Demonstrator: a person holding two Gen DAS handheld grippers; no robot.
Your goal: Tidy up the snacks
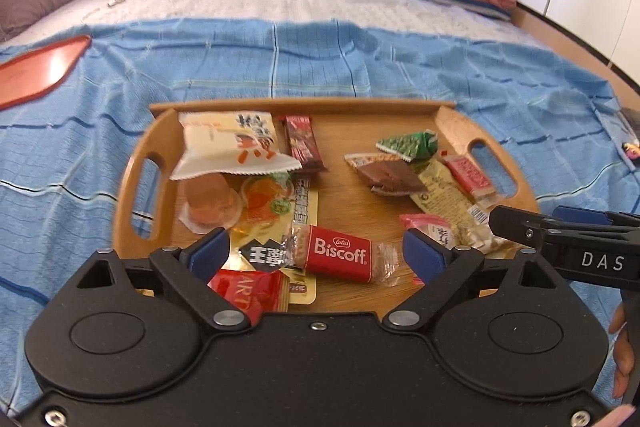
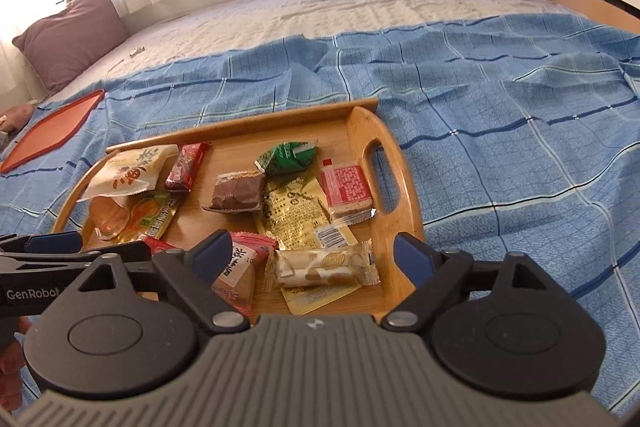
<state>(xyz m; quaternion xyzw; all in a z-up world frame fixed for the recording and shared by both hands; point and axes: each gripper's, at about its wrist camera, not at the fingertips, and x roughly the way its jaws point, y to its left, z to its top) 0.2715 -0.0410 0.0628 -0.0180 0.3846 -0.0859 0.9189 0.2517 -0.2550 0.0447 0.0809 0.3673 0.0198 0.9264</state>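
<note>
The snacks lie loose in a wooden tray [image 1: 144, 183] that rests on a blue checked sheet [image 1: 440, 67] spread over the bed. Both sets of tongs stand wide open and hold nothing: the left tongs [image 1: 316, 255] hover over the near left part of the tray, with the Biscoff pack [image 1: 340, 257] lying between and below the pads; the right tongs [image 2: 312, 257] hover over the near right part, above a beige wafer pack [image 2: 322, 269]. All items look light and are sealed in thin film, so the wrappers are probably slick and will crumple under the pads. Take the Biscoff pack and the wafer pack across their short width at mid-length, where the contents give a firm core; the crimped ends are likely to slip out. The biscuit inside is brittle, so close with moderate force only. The jelly cup [image 1: 208, 201] is soft-walled with a rounded side and may squirt free; grip it at the rim flange. The white bun bag [image 1: 228, 143] is puffy and will compress; grip low on its body. The flat yellow sachet [image 2: 296, 211] lies flush on the wood under other packs and offers no edge until those are lifted off. The chocolate wafer [image 2: 238, 193] and green pack [image 2: 288, 155] sit apart and are clear to grasp.
</note>
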